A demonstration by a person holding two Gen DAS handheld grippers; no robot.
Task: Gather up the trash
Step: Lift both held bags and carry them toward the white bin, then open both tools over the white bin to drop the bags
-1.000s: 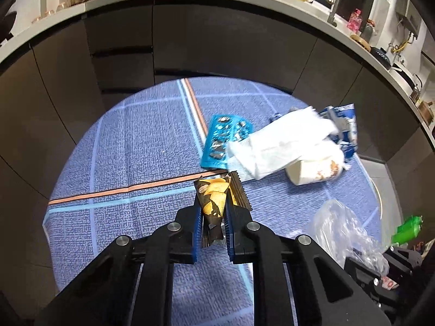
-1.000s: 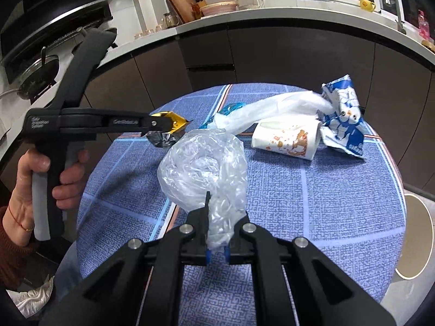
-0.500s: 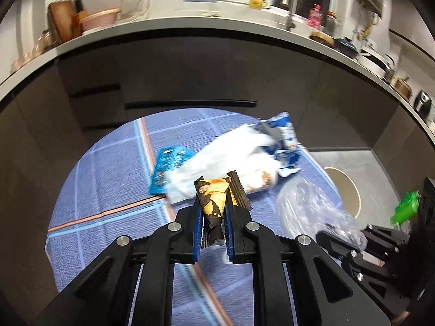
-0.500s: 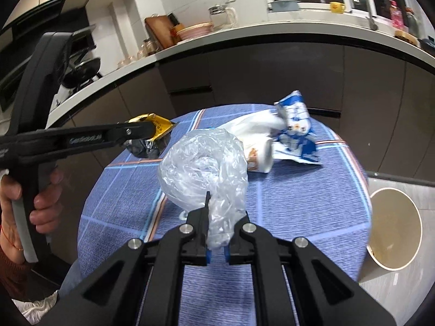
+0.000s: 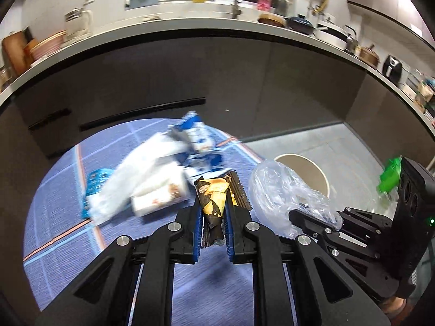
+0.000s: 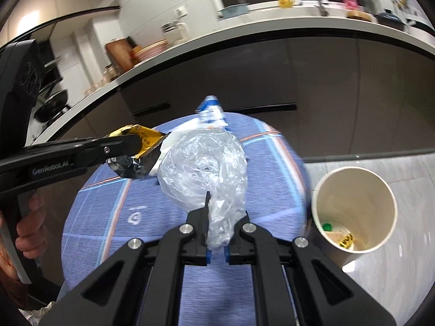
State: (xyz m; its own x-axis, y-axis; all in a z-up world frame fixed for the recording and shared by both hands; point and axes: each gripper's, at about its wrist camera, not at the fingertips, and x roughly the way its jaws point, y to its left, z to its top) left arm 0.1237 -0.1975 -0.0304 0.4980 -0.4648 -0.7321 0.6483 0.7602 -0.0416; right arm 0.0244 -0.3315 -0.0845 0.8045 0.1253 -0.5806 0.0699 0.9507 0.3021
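Observation:
My left gripper (image 5: 212,217) is shut on a black and yellow snack wrapper (image 5: 213,193), held above the round blue-clothed table (image 5: 68,217). In the right wrist view the same wrapper (image 6: 138,146) sticks out of the left gripper (image 6: 146,142) at the left. My right gripper (image 6: 217,233) is shut on a crumpled clear plastic bag (image 6: 204,168), which also shows at the right of the left wrist view as a clear plastic bag (image 5: 282,193). A cream bin (image 6: 353,209) stands on the floor right of the table, with a few scraps at its bottom.
On the table lie a paper cup (image 5: 160,198), white tissue (image 5: 141,174), a blue and white packet (image 5: 195,138) and a blue wrapper (image 5: 95,182). Dark cabinets under a cluttered counter (image 5: 190,30) ring the far side. A hand (image 6: 27,233) grips the left handle.
Both grippers have swung to the right with their loads. The bin has come into view beside the table, and the table trash has slid left in both views.

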